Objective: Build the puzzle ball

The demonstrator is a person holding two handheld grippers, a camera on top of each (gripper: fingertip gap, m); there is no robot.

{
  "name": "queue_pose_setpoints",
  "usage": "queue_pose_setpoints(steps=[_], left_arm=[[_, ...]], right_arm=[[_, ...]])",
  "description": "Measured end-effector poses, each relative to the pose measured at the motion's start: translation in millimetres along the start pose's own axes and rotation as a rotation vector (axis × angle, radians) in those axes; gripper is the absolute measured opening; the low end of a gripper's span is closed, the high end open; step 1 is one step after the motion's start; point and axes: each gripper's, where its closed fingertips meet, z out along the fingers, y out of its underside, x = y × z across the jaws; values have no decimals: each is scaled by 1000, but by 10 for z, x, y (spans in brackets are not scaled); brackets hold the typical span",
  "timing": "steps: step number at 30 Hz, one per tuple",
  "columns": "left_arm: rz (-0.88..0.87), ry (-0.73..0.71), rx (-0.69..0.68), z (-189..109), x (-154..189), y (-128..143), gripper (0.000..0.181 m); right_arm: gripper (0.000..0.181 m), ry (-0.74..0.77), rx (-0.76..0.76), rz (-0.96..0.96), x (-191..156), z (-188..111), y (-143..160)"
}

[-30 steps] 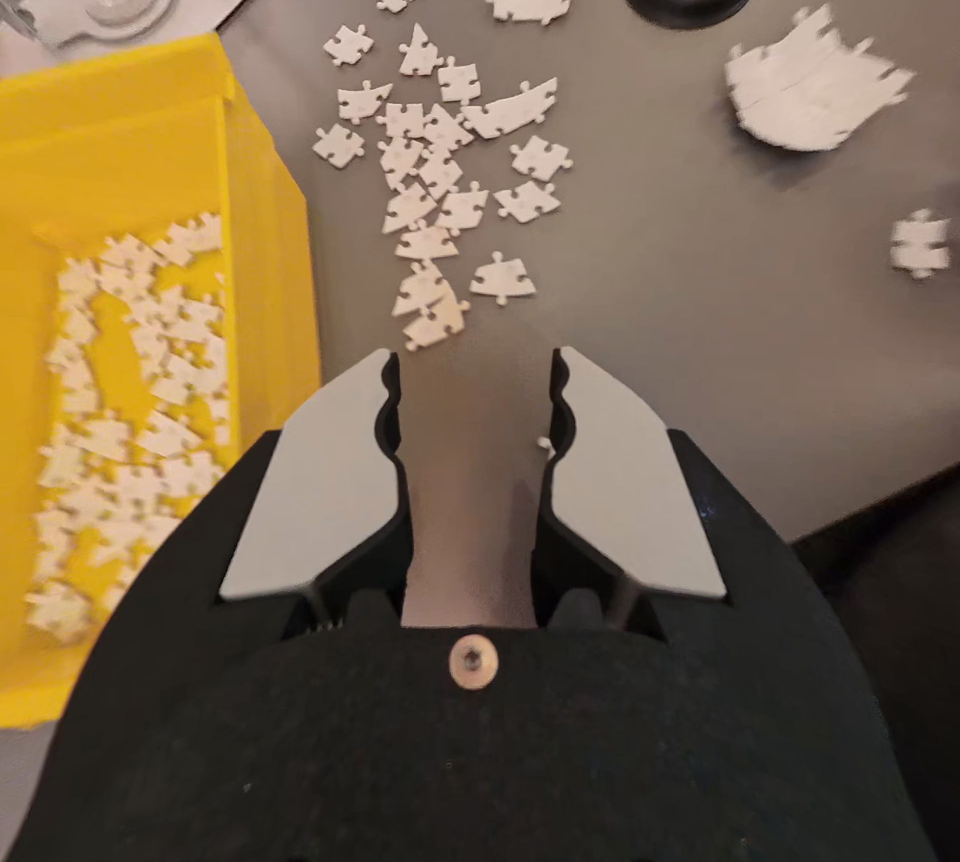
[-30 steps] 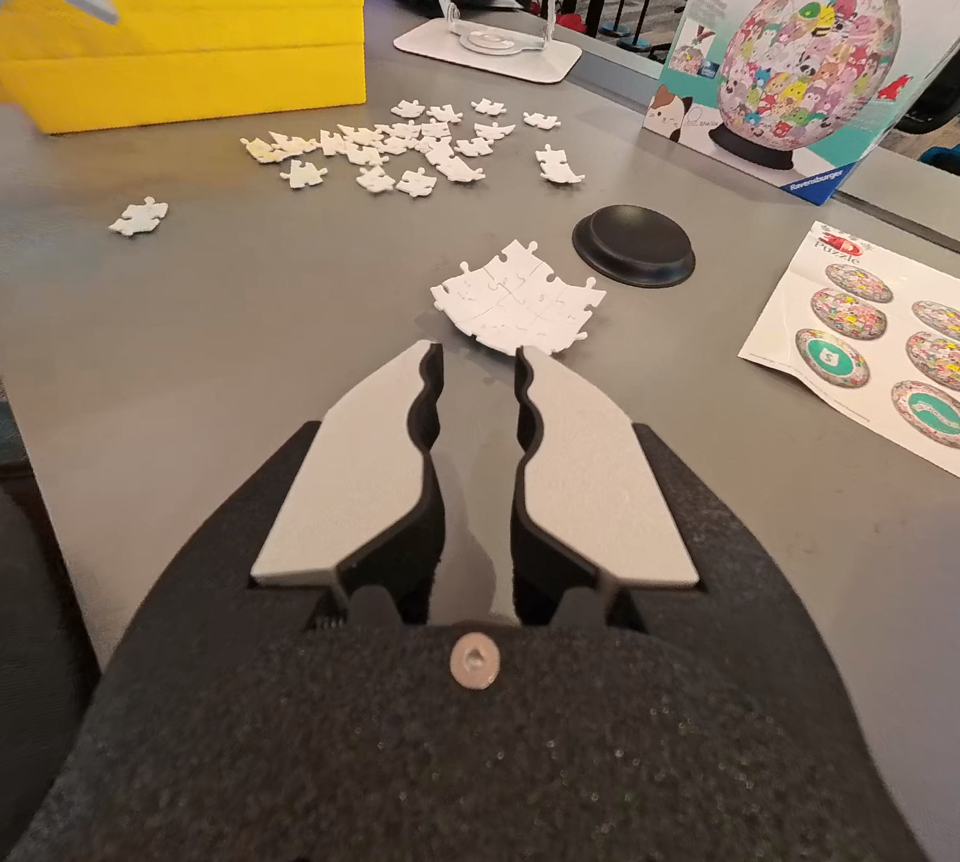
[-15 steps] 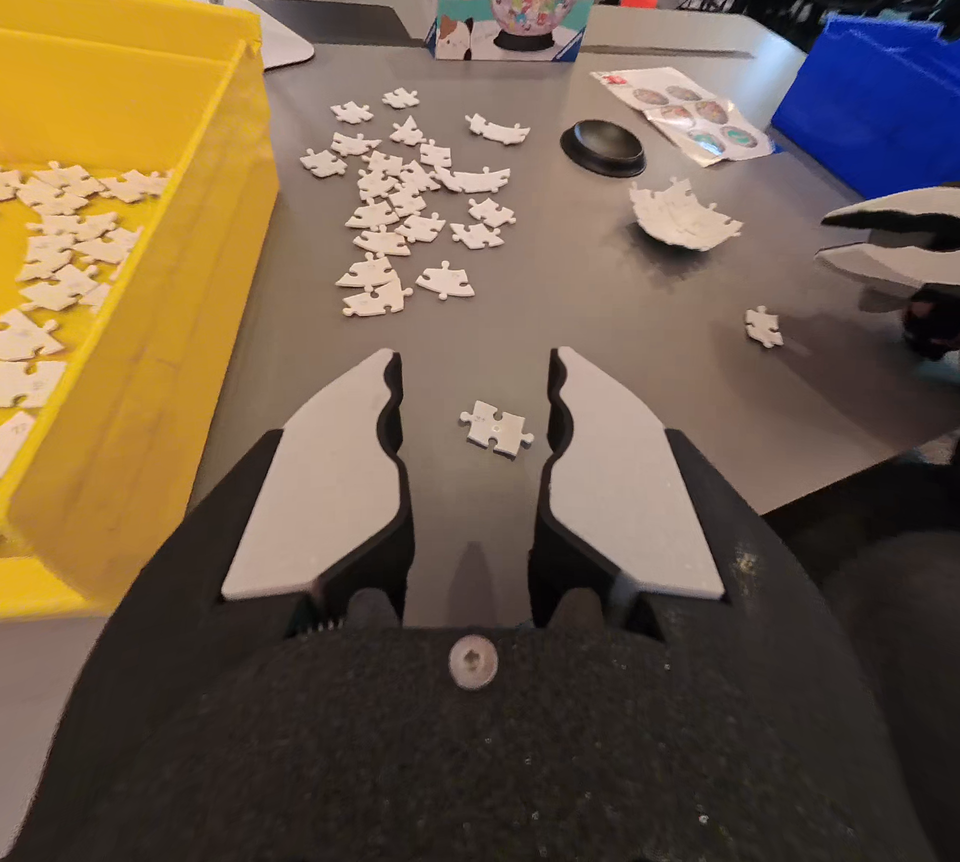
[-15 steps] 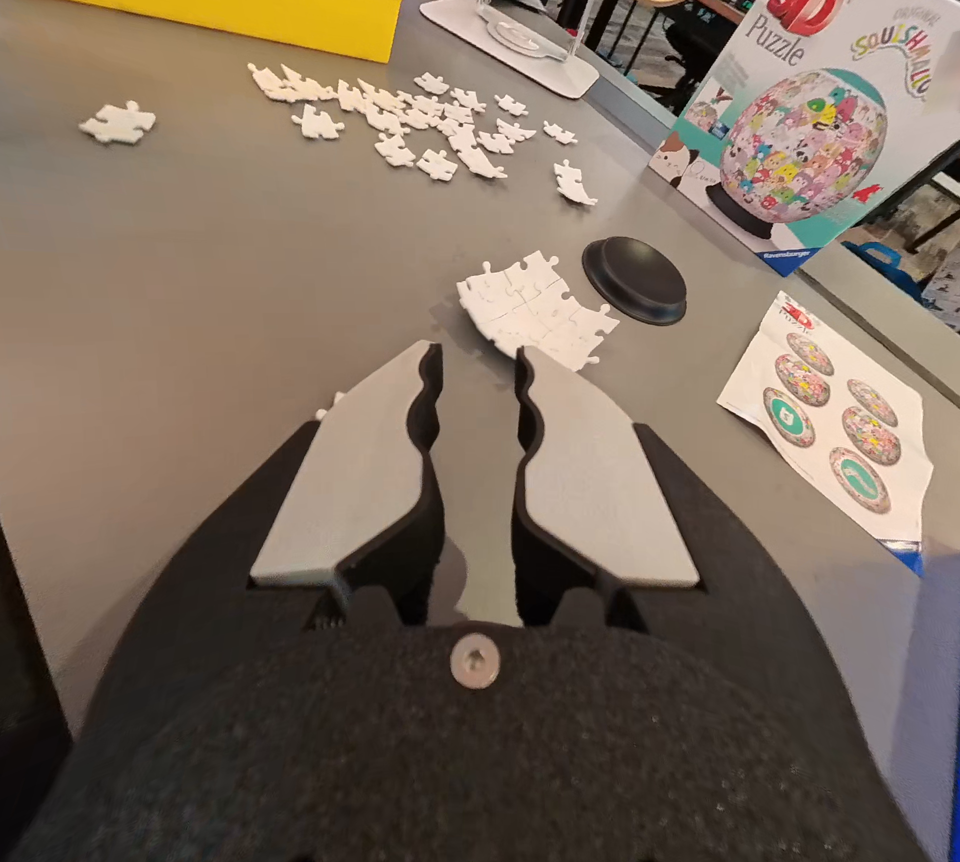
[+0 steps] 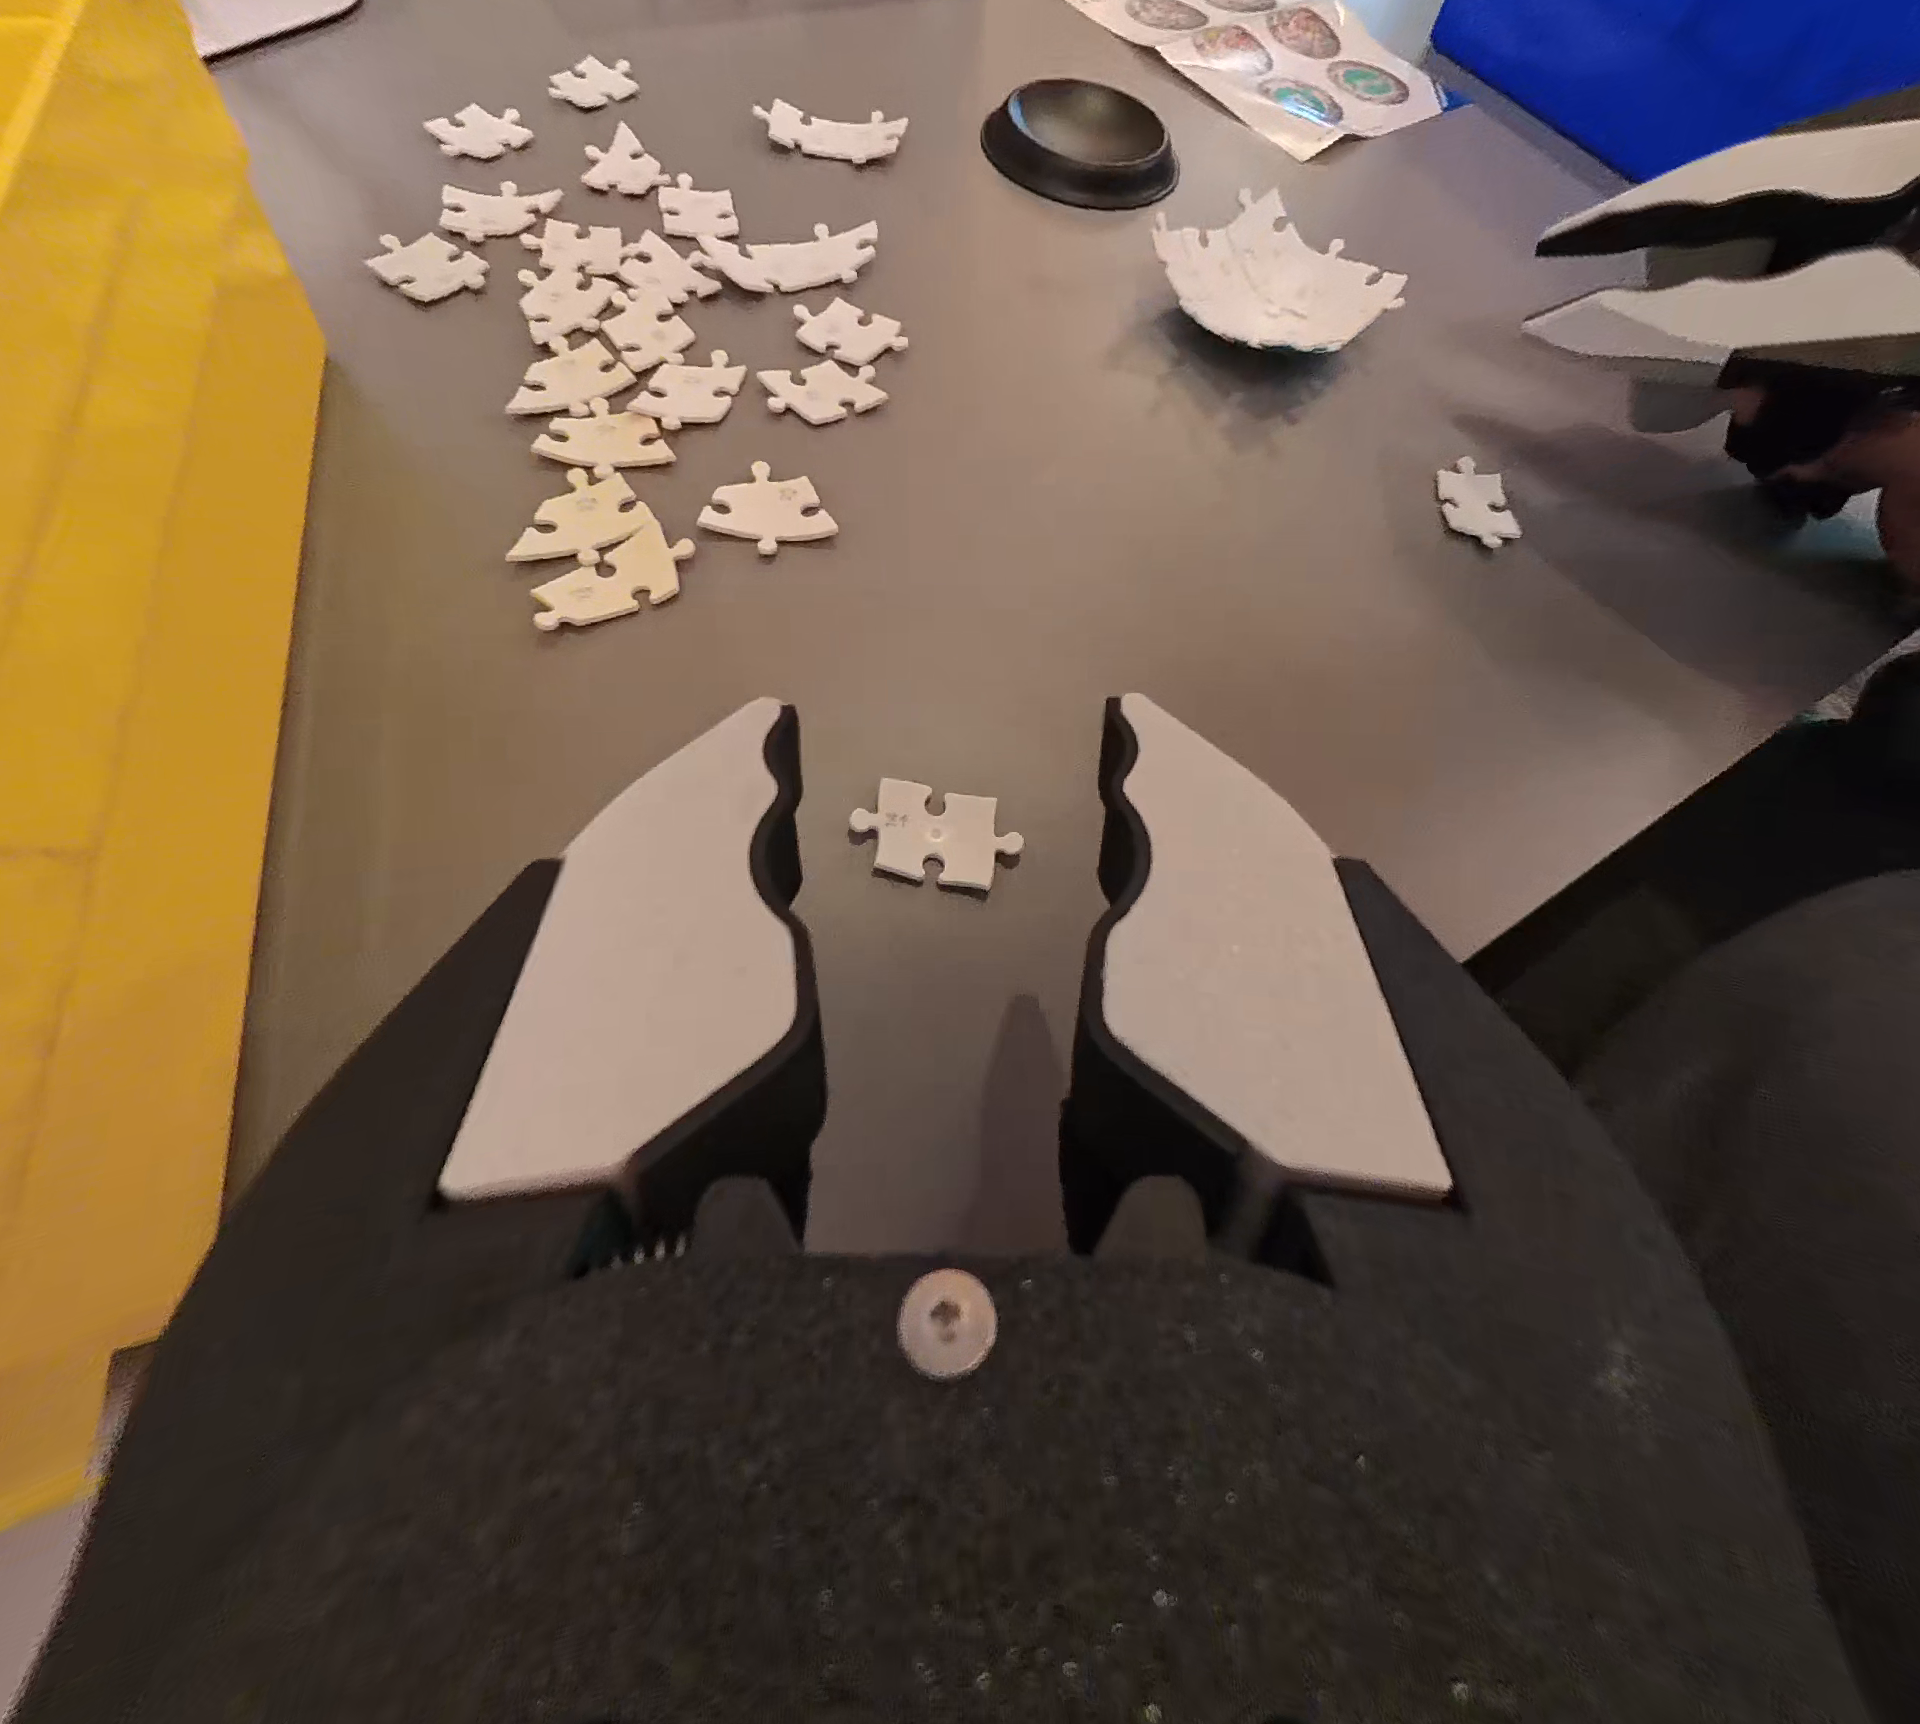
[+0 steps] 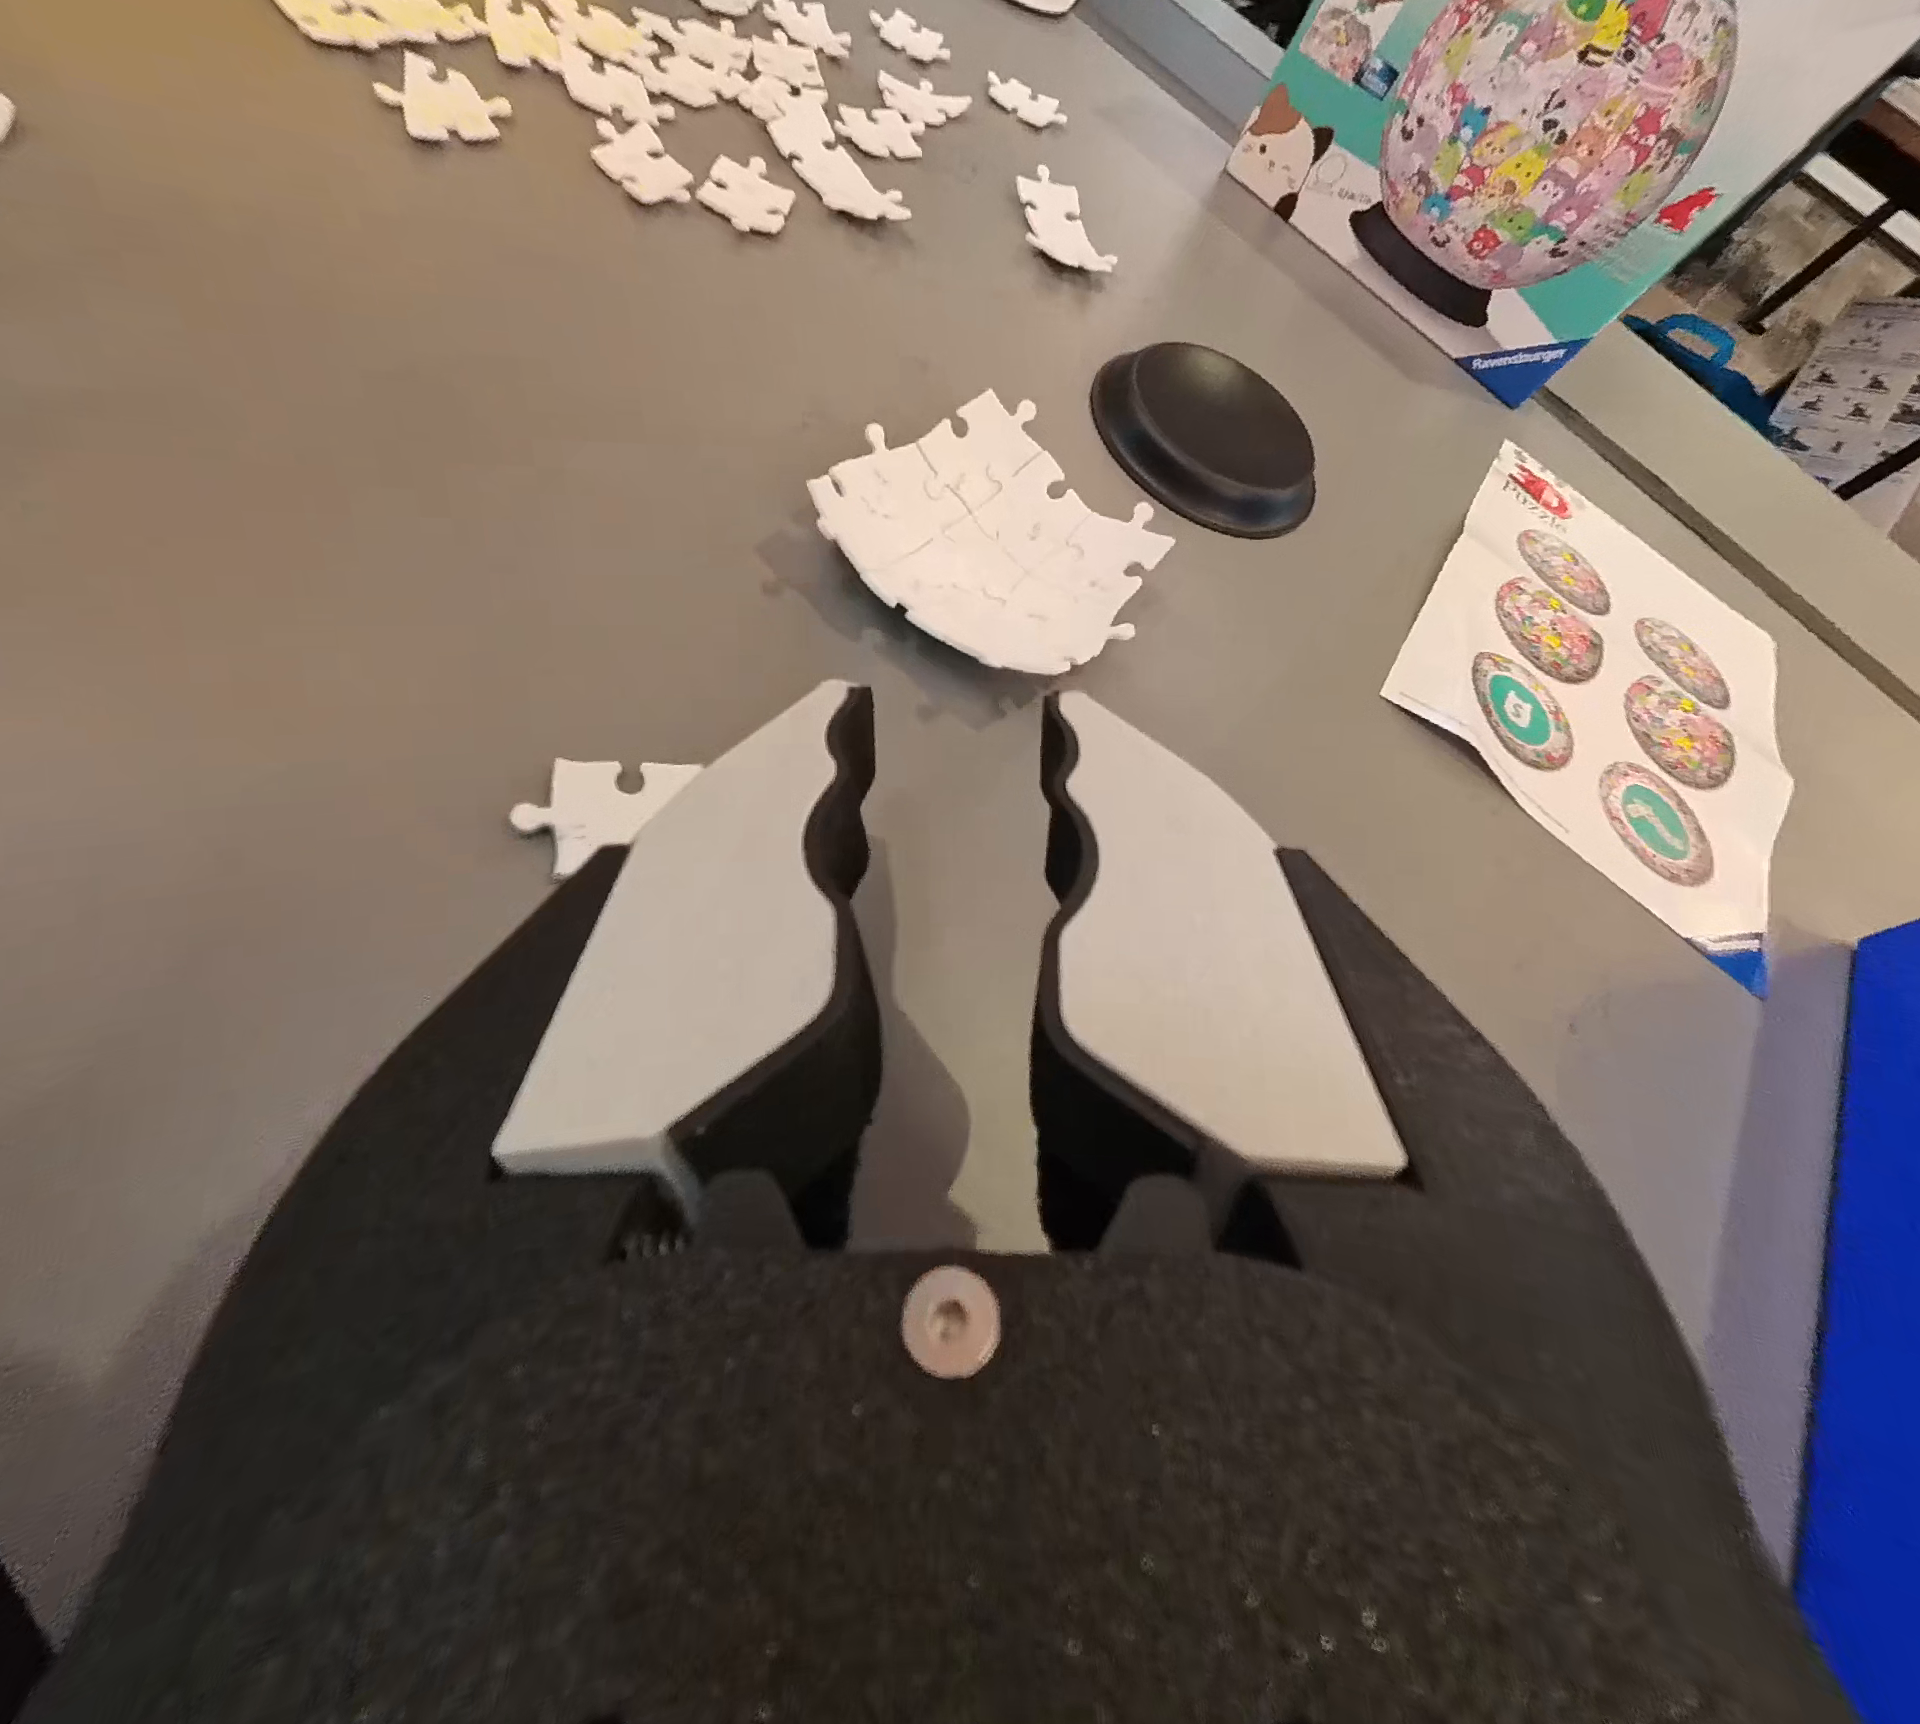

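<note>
The left hand-held gripper (image 5: pixel 948 744) has dropped closer to the grey table (image 5: pixel 1039 531), jaws wide and empty, flanking a joined white two-piece puzzle bit (image 5: pixel 935 835). The right hand-held gripper (image 6: pixel 956 708), half-open and empty, faces the curved white assembled puzzle shell (image 6: pixel 987 547).

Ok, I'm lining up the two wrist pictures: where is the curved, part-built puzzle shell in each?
Left wrist view: curved shell upper right, beside the right gripper.
Right wrist view: shell centre, just beyond the fingertips.
Shared landmark: black round stand, just behind it.
</note>
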Motion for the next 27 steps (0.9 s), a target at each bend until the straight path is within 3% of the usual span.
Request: queue_pose_setpoints(steps=[6,21,27], left_arm=[[-17,67,-10,85,69,-17,55],[-10,77,-23,151,101,-22,55],[-35,20,129,-70,-30,-313,54]], right_arm=[[32,3,-19,4,10,18,24],[33,-5,5,64,62,-6,8],[33,-1,6,62,65,-7,7]])
